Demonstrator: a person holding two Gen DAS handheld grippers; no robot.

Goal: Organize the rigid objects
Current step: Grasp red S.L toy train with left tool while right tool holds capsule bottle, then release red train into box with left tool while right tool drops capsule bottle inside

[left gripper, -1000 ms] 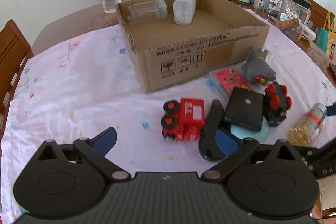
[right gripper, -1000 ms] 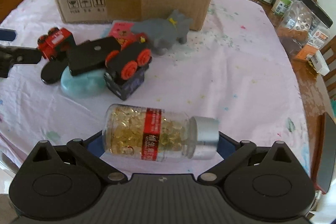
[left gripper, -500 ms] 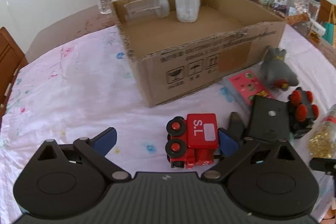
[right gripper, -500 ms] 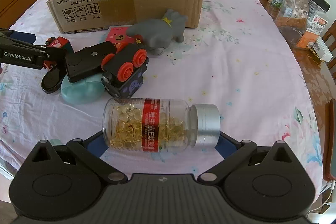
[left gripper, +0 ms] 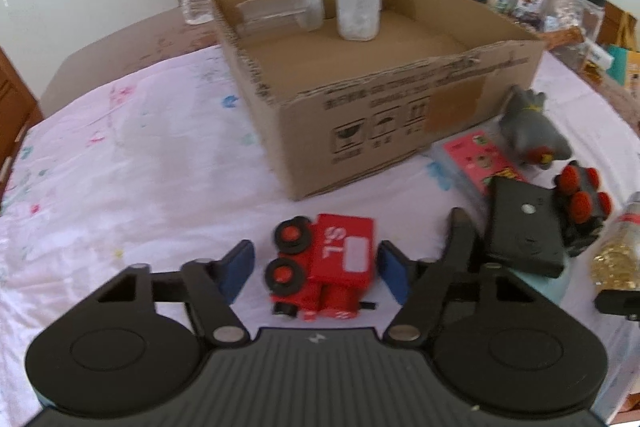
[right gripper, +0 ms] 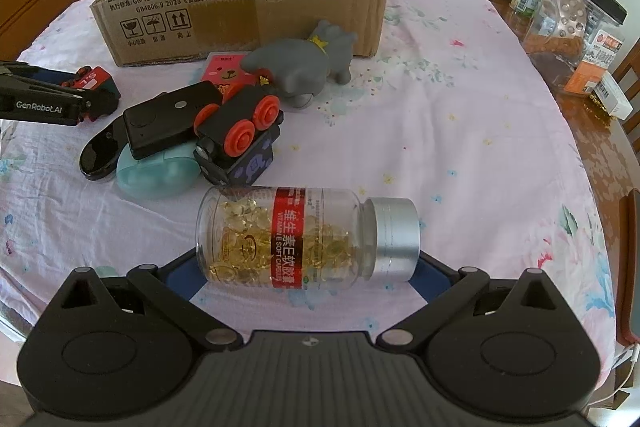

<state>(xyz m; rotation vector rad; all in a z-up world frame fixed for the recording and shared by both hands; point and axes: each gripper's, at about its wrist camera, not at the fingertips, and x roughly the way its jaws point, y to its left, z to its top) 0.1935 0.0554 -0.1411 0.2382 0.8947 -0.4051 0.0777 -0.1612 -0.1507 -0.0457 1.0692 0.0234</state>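
the left gripper [left gripper: 316, 269] sat low in the centre of the left wrist view, straddling the red toy train [left gripper: 324, 265] that lay on its side on the pink floral tablecloth [left gripper: 120, 167]. its jaws had just been closing around the train; a narrow gap showed at each blue pad, so no contact was made. the cardboard box [left gripper: 400, 131] stood above it at centre frame, holding a clear jar [left gripper: 280, 11] and a white bottle [left gripper: 358, 11] at its far wall.

in the right wrist view, the right gripper [right gripper: 308, 273] at lower centre clamped the capsule bottle [right gripper: 304, 237] endwise, one pad on the base, one on the silver cap. the black toy car [right gripper: 240, 143], grey toy animal [right gripper: 304, 67], black case [right gripper: 164, 119] and teal case [right gripper: 156, 177] were clustered at centre left.
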